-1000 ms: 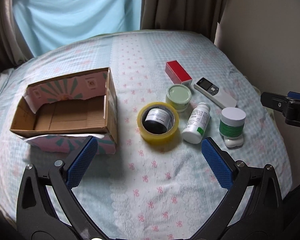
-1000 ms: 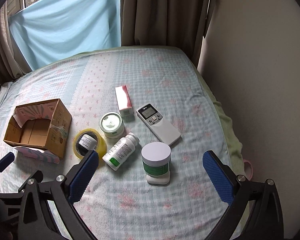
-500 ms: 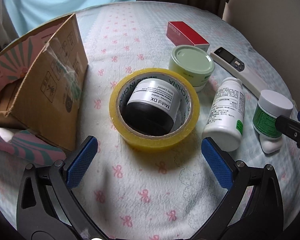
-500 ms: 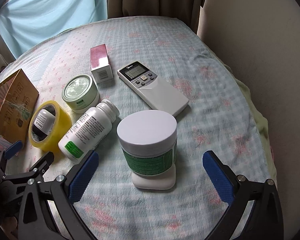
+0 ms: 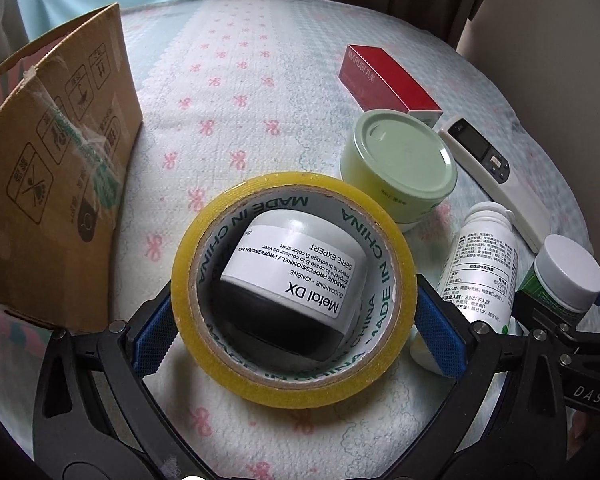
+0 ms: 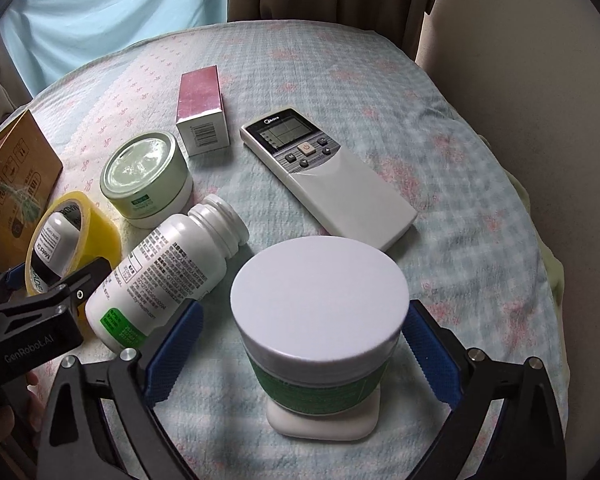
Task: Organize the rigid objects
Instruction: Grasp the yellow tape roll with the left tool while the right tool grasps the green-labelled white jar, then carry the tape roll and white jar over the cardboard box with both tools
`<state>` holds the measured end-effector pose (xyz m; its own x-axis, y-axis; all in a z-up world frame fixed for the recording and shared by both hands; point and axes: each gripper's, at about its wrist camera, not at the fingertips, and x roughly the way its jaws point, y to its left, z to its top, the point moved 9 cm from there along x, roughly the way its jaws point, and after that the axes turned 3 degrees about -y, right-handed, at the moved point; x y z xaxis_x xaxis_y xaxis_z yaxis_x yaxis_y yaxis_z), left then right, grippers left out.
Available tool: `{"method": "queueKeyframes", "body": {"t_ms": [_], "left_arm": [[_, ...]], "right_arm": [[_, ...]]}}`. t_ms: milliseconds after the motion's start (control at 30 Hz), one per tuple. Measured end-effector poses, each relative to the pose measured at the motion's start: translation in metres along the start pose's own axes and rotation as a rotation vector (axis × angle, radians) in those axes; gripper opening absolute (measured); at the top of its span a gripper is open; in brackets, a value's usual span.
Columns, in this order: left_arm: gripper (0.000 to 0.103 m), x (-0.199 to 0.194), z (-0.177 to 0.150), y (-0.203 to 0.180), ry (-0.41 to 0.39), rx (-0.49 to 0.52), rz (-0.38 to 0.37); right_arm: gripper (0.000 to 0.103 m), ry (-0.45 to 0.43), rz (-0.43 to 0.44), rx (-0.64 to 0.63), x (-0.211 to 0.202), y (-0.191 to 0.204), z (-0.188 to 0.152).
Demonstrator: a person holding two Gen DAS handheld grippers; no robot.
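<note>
A yellow tape roll (image 5: 292, 368) lies flat on the bed with a black-and-white Metal DX jar (image 5: 296, 276) inside it. My left gripper (image 5: 296, 336) is open, its blue pads on either side of the roll. My right gripper (image 6: 300, 356) is open around a green jar with a white lid (image 6: 320, 300) that stands on a white soap-like block (image 6: 324, 424). A white pill bottle (image 6: 168, 276) lies on its side between the two grippers. The cardboard box (image 5: 48, 168) stands at the left.
A pale green tin (image 5: 400, 164), a red box (image 5: 384, 76) and a white remote (image 6: 324, 184) lie further back on the bedspread. Curtains and a wall bound the bed behind and at the right.
Both grippers have moved forward and down. The left now straddles the tape roll and the right straddles the white-lidded green jar. Nothing has been gripped or shifted.
</note>
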<state>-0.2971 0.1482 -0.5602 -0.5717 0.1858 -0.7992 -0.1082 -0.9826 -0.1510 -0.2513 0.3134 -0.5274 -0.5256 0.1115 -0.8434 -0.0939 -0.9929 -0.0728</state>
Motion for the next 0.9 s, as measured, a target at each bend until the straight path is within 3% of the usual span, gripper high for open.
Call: {"method": "queueKeyframes", "body": {"t_ms": [167,600,900], "left_arm": [[0.097,0.0,0.001,0.003,0.003,0.017,0.013],[0.097,-0.019,0.009,-0.001,-0.024,0.013,0.023],[0.097,-0.095,0.041,-0.009,-0.091,0.008,0.017]], "right_arm": [[0.066,0.022,-0.047,0.0,0.007,-0.007,-0.001],[0.066,0.027,-0.019,0.033,0.001,-0.008,0.001],[0.066,-0.059,0.001,0.053,-0.063,-0.009,0.028]]}}
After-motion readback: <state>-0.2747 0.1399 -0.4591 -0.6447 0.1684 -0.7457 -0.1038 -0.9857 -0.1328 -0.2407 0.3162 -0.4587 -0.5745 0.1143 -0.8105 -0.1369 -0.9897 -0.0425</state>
